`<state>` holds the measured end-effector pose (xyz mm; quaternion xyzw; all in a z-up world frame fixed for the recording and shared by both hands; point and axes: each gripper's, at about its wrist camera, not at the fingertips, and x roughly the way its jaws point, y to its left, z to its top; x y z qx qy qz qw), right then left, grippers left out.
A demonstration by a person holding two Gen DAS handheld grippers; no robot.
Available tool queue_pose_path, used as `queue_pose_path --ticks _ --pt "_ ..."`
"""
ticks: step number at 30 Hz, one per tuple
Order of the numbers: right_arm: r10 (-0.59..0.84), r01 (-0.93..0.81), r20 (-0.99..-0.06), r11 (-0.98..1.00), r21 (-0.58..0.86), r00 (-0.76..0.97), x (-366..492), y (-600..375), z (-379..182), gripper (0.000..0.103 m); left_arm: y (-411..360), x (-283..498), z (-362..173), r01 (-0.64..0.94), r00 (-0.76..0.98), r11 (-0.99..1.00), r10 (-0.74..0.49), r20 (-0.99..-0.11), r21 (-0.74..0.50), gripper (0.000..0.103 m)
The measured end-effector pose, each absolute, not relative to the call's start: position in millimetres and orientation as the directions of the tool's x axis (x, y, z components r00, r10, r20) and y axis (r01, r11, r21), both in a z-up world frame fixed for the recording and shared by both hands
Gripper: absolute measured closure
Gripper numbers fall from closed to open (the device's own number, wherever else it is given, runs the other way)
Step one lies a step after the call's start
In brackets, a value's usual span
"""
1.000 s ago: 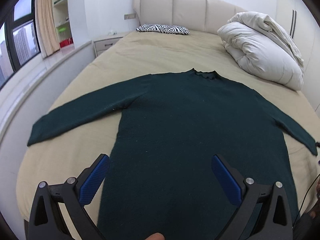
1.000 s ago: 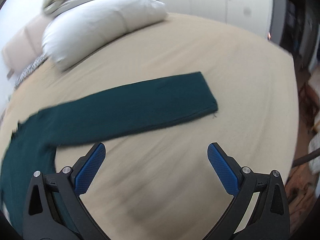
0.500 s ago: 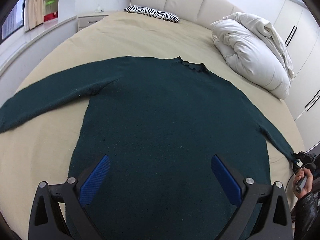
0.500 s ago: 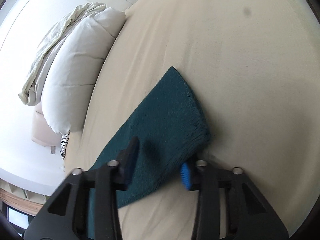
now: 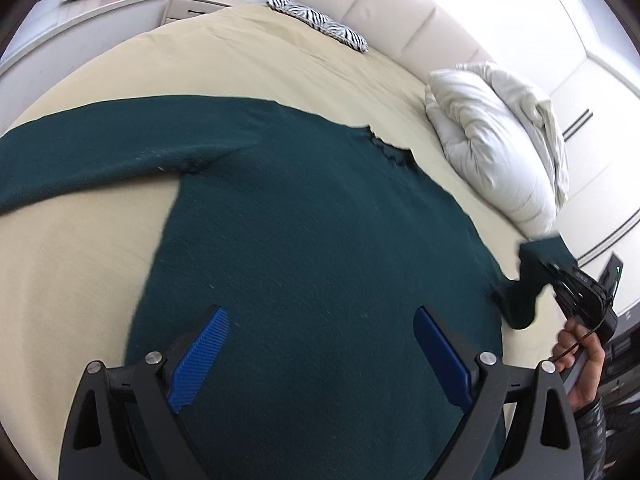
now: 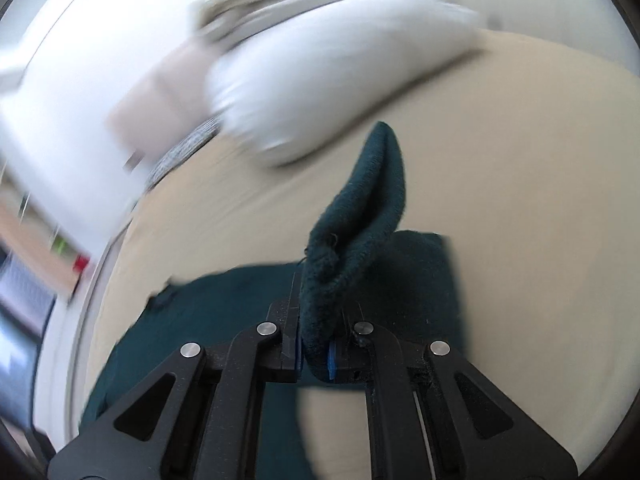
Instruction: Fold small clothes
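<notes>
The dark green sweater (image 5: 320, 240) is spread flat on the bed (image 5: 80, 260), filling centre frame. Its cuff (image 6: 352, 248) is pinched tight in the right gripper (image 6: 314, 354) and raised at frame right. The left gripper (image 5: 320, 356) is closing from wide, nothing btwn jaws yet. Risk: cuff could be slipped from the thin pinch, or the body dragged askew w/ a fast pull.

The sweater (image 5: 320, 240) is fuzzy matt knit cloth (its cuff (image 6: 360, 216) looks nubbly). The sheet (image 5: 80, 260) is smooth matt fabric, the headboard (image 5: 400, 12) smooth padded leather-like, the duvet (image 5: 500, 140) soft crumpled cloth.
</notes>
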<state>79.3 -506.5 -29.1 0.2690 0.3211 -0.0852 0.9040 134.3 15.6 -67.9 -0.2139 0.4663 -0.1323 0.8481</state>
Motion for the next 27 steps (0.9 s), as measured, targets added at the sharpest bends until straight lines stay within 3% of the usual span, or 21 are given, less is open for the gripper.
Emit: queue_pose_path --ticks 5,11,13,15,16,20,22,24,27 --pt "0.195 0.113 -0.667 0.914 0.389 0.719 143.0 -364.2 -48.8 0.096 36.4 144.2 -67.4 0.004 0.553 0.857 -0.432 -0.712 -0.516 0.008" --pt "0.233 0.085 -0.767 0.933 0.35 0.598 167.9 -287.7 -112.2 0.088 39.3 161.3 -72.1 0.02 0.544 0.851 -0.45 -0.708 -0.526 0.008" --pt "0.26 0.066 -0.756 0.926 0.371 0.6 161.6 -287.6 -115.8 0.055 31.2 169.4 -73.5 0.042 0.535 0.852 -0.46 -0.709 -0.521 0.008" --pt "0.278 0.057 -0.724 0.914 0.401 0.632 147.3 -295.9 -109.7 0.037 17.3 179.9 -74.9 0.07 0.52 0.857 -0.469 -0.714 -0.511 0.008" --pt "0.28 0.051 -0.709 0.912 0.406 0.647 132.8 -291.2 -107.2 0.032 10.4 185.2 -75.7 0.08 0.514 0.857 -0.472 -0.716 -0.508 0.008" --pt "0.27 0.055 -0.678 0.907 0.417 0.684 74.5 -300.5 -96.9 0.032 -26.9 214.9 -81.2 0.135 0.473 0.855 -0.5 -0.725 -0.501 0.011" --pt "0.276 0.077 -0.677 0.894 0.442 0.683 55.5 -320.8 -93.4 0.032 -45.2 230.8 -88.0 0.146 0.443 0.856 -0.504 -0.741 -0.495 0.021" --pt "0.268 0.106 -0.673 0.882 0.459 0.689 38.5 -340.5 -91.1 0.032 -64.1 247.5 -98.6 0.156 0.398 0.857 -0.51 -0.763 -0.491 0.039" --pt "0.265 0.136 -0.652 0.857 0.496 0.71 12.4 -368.7 -87.9 0.032 -86.1 261.6 -106.9 0.169 0.384 0.876 -0.481 -0.788 -0.452 0.045"
